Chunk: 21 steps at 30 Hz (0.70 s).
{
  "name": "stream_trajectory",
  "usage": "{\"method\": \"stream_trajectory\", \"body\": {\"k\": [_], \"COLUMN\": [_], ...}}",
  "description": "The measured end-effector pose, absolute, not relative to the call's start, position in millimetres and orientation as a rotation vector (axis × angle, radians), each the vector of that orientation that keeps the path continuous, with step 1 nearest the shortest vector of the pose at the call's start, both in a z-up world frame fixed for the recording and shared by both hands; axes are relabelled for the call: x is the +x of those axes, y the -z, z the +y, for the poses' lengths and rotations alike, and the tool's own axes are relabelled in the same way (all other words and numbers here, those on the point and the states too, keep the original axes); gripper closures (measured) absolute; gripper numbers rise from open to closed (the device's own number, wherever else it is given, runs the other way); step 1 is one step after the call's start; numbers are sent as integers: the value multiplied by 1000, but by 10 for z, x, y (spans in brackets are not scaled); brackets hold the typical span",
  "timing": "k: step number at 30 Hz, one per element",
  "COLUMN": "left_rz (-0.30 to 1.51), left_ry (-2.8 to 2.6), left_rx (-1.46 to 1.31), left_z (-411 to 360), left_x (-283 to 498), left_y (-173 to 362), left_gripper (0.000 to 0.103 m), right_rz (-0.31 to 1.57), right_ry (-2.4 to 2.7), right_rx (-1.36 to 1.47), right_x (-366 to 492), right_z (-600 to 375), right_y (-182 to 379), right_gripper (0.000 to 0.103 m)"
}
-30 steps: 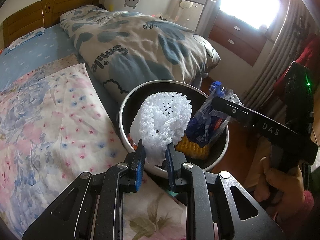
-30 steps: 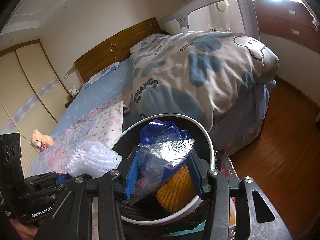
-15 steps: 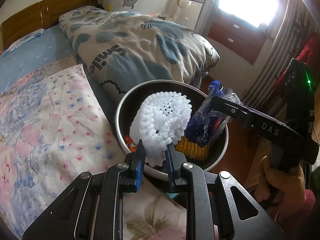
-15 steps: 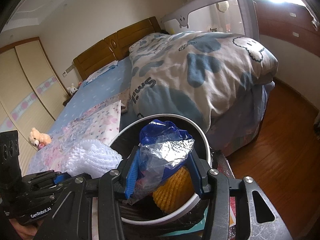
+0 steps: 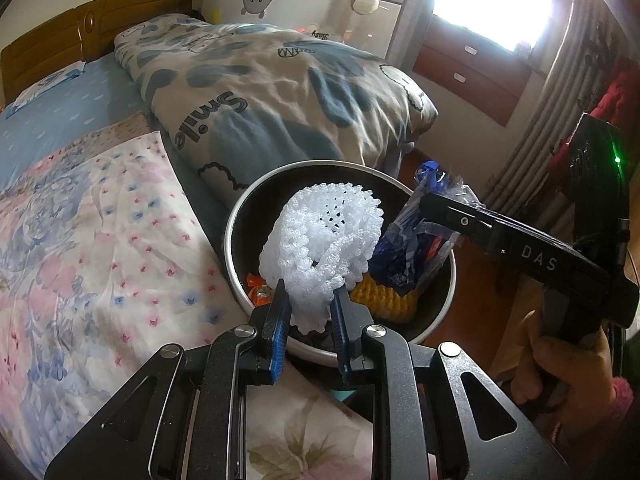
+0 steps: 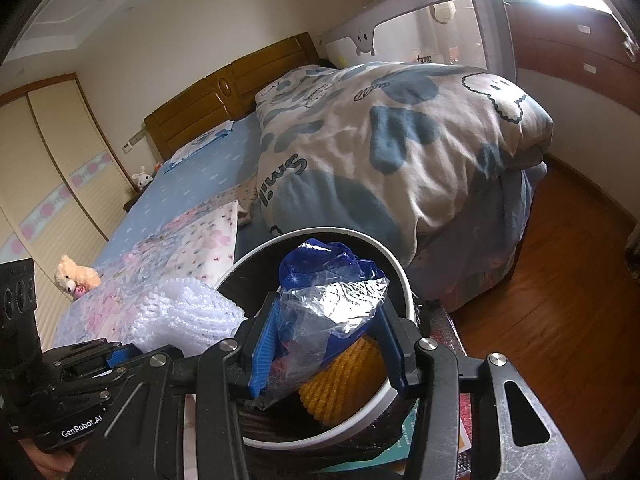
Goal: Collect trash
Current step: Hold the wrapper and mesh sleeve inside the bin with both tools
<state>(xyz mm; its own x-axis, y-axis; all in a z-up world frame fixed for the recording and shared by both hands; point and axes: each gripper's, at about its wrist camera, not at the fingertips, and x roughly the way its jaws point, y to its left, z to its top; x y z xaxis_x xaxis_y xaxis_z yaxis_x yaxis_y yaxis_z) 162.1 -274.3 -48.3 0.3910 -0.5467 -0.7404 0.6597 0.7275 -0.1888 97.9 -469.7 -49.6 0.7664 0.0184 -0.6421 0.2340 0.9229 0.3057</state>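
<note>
The left claw (image 5: 308, 312) is closed on the lower end of a white foam net (image 5: 324, 240), its 2 blue pads pressing the net from both sides. The net stands up over the near part of a round bin (image 5: 236, 216) with a white rim and dark inside. The right claw (image 6: 326, 344) grips a crinkled clear-and-blue plastic bag (image 6: 332, 300), pinched between its 2 blue pads, and holds it over the right side of the same bin. In the left wrist view that bag (image 5: 416, 236) sits just right of the white net, with the right claw's black arm reaching in from the right and a hand (image 5: 560, 364) on its handle at the lower right.

Inside the bin, a yellow foam net (image 5: 384, 300) lies under the bag, and a small orange wrapper (image 5: 256, 286) shows at the near left of the bottom. The bin stands just beside the bed (image 5: 80, 120), at its right edge. On the bed lie a floral pink-and-blue cover (image 5: 100, 260) at the near left and a beige quilt with blue patches (image 5: 280, 92) farther back. A wooden headboard (image 5: 92, 24) closes the far end, a small teddy bear (image 6: 76, 278) sits at the left in the right wrist view, and wooden floor (image 6: 560, 300) spreads to the right.
</note>
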Motion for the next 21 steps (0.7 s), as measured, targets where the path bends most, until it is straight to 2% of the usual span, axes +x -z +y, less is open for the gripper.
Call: {"method": "stream_trajectory", "body": {"k": [21], "left_rz": [898], "left_ry": [758], "left_rx": [171], "left_z": [-2837], "left_x": [1751], "left_y": [555], "left_gripper": [85], "right_rz": [743], "right_ry": [130], "right_rx": [333], "right_x": [1180], "right_z": [-4695], "right_y": [584], "right_gripper": [56]}}
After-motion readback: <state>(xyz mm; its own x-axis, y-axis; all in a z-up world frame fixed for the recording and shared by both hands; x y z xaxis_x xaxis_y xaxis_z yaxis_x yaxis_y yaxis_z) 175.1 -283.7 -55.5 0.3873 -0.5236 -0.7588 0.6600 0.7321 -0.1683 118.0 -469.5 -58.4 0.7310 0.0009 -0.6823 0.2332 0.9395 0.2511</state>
